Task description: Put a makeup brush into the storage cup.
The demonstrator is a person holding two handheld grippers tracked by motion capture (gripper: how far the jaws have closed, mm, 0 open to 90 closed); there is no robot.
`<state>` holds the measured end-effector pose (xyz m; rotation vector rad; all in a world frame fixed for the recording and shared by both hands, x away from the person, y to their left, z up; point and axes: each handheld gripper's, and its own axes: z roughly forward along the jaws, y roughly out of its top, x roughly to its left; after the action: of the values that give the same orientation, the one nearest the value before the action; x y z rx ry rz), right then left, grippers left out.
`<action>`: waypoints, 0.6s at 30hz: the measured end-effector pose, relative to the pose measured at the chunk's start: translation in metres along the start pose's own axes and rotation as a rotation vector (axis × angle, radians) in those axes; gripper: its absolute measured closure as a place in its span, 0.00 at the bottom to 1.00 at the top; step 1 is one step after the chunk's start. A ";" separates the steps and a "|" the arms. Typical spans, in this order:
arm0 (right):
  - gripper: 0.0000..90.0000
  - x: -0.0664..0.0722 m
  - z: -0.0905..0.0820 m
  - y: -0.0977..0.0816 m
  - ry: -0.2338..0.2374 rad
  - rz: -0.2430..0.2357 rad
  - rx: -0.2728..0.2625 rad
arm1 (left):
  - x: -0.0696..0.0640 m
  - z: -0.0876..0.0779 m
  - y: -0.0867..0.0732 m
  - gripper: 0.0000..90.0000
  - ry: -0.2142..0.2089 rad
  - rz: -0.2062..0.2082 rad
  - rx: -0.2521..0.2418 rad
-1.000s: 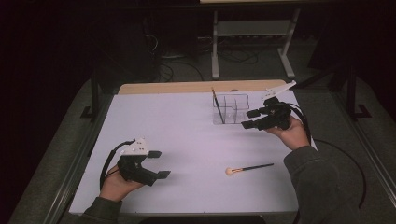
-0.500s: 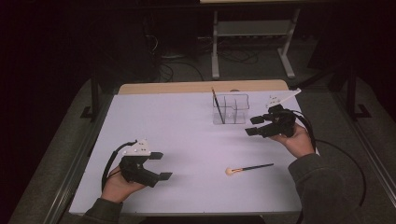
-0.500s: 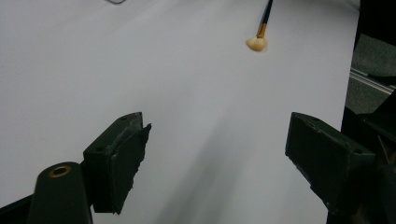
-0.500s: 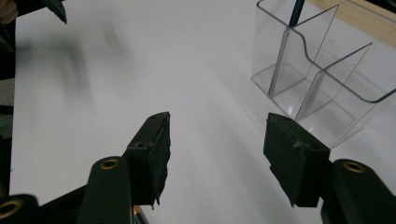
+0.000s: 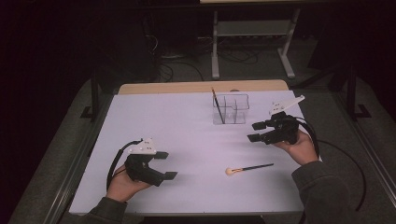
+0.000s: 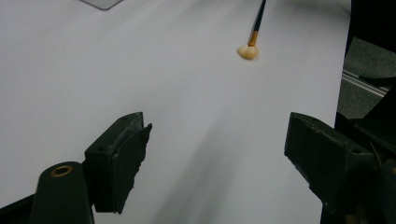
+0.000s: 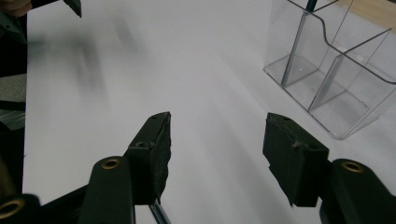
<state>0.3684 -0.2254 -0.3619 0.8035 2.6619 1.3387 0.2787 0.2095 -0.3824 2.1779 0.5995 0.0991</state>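
I see the white counter (image 5: 196, 140) spanning the scene, with a bare wooden strip along its far edge.

On the far right part of the counter stands a clear organizer (image 5: 230, 109) with several compartments. One dark-handled brush (image 5: 218, 105) stands in its left compartment, leaning slightly. In the right gripper view the organizer (image 7: 327, 70) sits ahead and to the right of the jaws, apart from them.

My left claw (image 5: 166, 164) rests at the near left of the counter, held in the left hand (image 5: 122, 185). Its jaws are spread wide, with nothing between them. In the left gripper view, the left claw (image 6: 217, 158) points across bare counter toward the loose brush.

My right claw (image 5: 257, 131) hovers at the right side, just near of the organizer, held in the right hand (image 5: 299, 147). Its jaws stand apart, with nothing between them; the right gripper view confirms this for the right claw (image 7: 215, 154).

The loose brush (image 5: 248, 168) lies flat on the counter, near-right of centre, just near of the right claw and not touching it. Its pale bristle head points left, its dark handle right. In the left gripper view the loose brush (image 6: 252, 32) lies well ahead of the jaws.
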 end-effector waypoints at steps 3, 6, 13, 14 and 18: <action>0.45 0.002 -0.002 -0.002 0.000 -0.004 0.003 | -0.001 0.004 0.003 0.22 -0.006 0.002 0.007; 0.45 0.002 -0.004 -0.004 -0.002 -0.009 0.001 | -0.001 0.006 0.007 0.22 -0.009 0.011 0.010; 0.47 0.003 -0.002 -0.011 0.006 -0.014 0.026 | -0.003 0.013 0.014 0.22 -0.016 0.018 0.011; 0.47 0.003 -0.002 -0.012 0.007 -0.020 0.030 | -0.003 0.015 0.014 0.22 -0.017 0.021 0.010; 0.48 0.005 -0.001 -0.015 0.015 -0.030 0.033 | -0.004 0.019 0.017 0.22 -0.021 0.033 0.022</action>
<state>0.3570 -0.2311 -0.3715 0.7573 2.7030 1.3019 0.2868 0.1851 -0.3810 2.2083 0.5550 0.0878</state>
